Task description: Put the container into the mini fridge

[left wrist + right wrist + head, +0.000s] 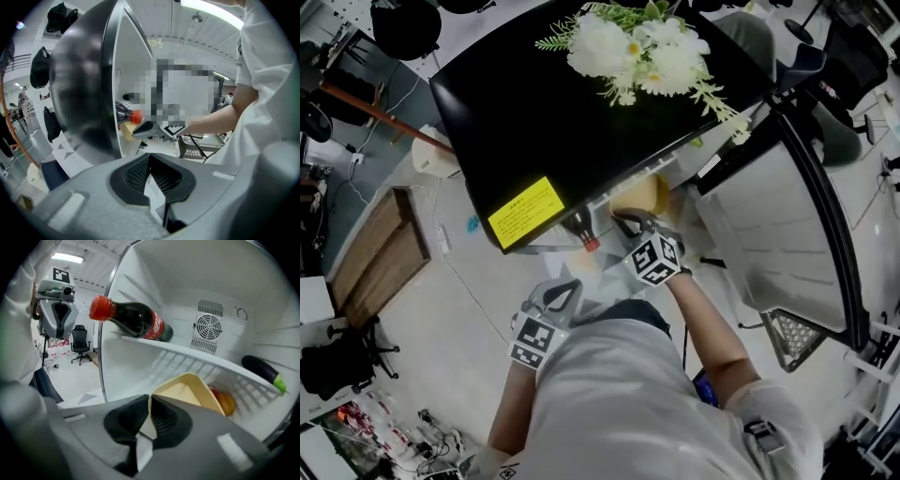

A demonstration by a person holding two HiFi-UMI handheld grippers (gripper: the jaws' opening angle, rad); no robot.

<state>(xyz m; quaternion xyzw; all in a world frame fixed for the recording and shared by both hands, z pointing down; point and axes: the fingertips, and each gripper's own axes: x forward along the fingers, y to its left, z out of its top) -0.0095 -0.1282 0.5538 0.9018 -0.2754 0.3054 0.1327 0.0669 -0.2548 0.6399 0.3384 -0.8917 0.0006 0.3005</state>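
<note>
The mini fridge [534, 112] is black, and its door [787, 234] stands open to the right. My right gripper [630, 223] reaches into the fridge's mouth, shut on the rim of a cream container [639, 197]. In the right gripper view the container [187, 390] is tilted over the lower compartment, below the wire shelf [201, 357], and the rim is pinched at the right gripper [150, 413]. My left gripper [562, 295] hangs back outside the fridge. In its own view the left gripper [150, 176] is shut with nothing in it.
A cola bottle [133, 320] lies on the wire shelf with its red cap pointing out. An eggplant [263, 371] rests at the shelf's right end, and red and orange fruit [224, 401] sit in the lower compartment. White flowers [642, 47] stand on top of the fridge.
</note>
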